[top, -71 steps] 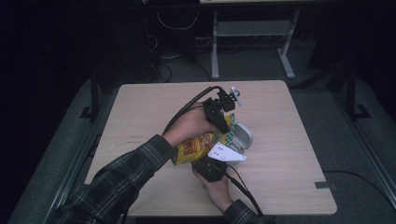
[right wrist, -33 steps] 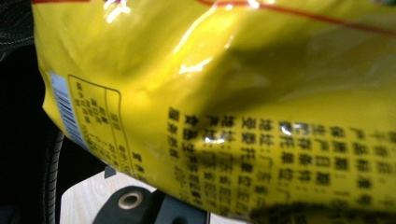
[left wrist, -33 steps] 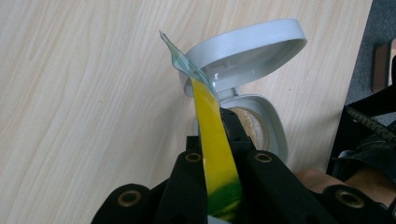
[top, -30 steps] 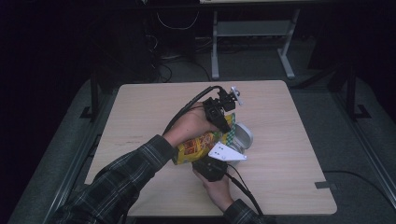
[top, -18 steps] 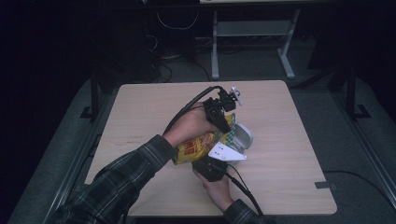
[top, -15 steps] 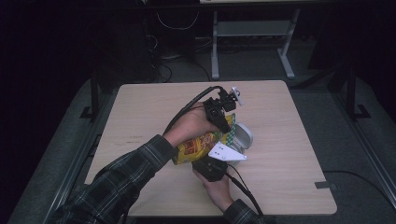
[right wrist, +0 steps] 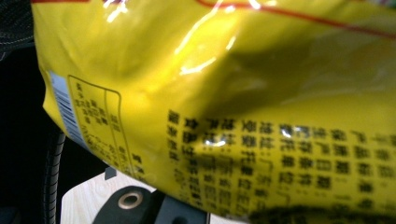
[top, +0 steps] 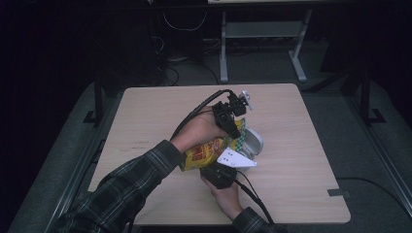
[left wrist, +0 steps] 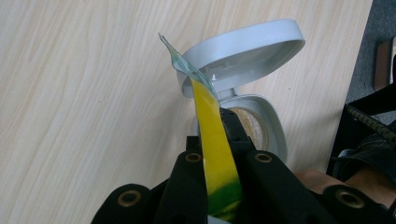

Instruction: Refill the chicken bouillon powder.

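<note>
A yellow snack bag (top: pixel 206 153) is held over the table between both grippers. My left gripper (top: pixel 235 130) reaches down from above and is shut on the bag's sealed top edge; in the left gripper view that yellow edge (left wrist: pixel 215 140) stands pinched between the black jaws. My right gripper (top: pixel 219 171) is shut on the bag's near end from the front. In the right gripper view the printed back of the bag (right wrist: pixel 233 107) covers the jaws. Just beyond the bag a grey round container (left wrist: pixel 271 128) stands with its hinged lid (left wrist: pixel 247 51) open.
The light wood table (top: pixel 145 111) has bare surface to the left, right and far side of the hands. Black cables (top: pixel 194 111) trail from both grippers. A white metal frame (top: pixel 262 34) stands on the dark floor beyond the table.
</note>
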The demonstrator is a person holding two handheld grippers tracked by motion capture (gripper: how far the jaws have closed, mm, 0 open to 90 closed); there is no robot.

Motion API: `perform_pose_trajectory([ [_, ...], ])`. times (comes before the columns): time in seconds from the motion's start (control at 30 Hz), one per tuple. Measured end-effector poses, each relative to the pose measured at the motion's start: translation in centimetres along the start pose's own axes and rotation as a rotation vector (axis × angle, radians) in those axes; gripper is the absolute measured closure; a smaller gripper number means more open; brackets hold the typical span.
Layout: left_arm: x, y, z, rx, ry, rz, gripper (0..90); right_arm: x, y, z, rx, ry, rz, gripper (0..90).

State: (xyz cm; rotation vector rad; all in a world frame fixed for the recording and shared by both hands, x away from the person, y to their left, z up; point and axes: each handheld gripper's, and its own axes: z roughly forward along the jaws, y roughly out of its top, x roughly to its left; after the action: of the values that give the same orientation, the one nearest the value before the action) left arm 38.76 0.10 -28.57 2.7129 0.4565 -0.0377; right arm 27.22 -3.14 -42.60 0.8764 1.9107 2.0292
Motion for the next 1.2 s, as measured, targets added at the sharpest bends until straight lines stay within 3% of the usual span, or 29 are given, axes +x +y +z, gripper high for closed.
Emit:
perform_pose_trajectory([
  [1.2,-0.36,0.55,0.04,0.012,0.009,0.018,89.6,-0.01,0.13,-0.13,-0.009,0.000,0.005,89.7],
])
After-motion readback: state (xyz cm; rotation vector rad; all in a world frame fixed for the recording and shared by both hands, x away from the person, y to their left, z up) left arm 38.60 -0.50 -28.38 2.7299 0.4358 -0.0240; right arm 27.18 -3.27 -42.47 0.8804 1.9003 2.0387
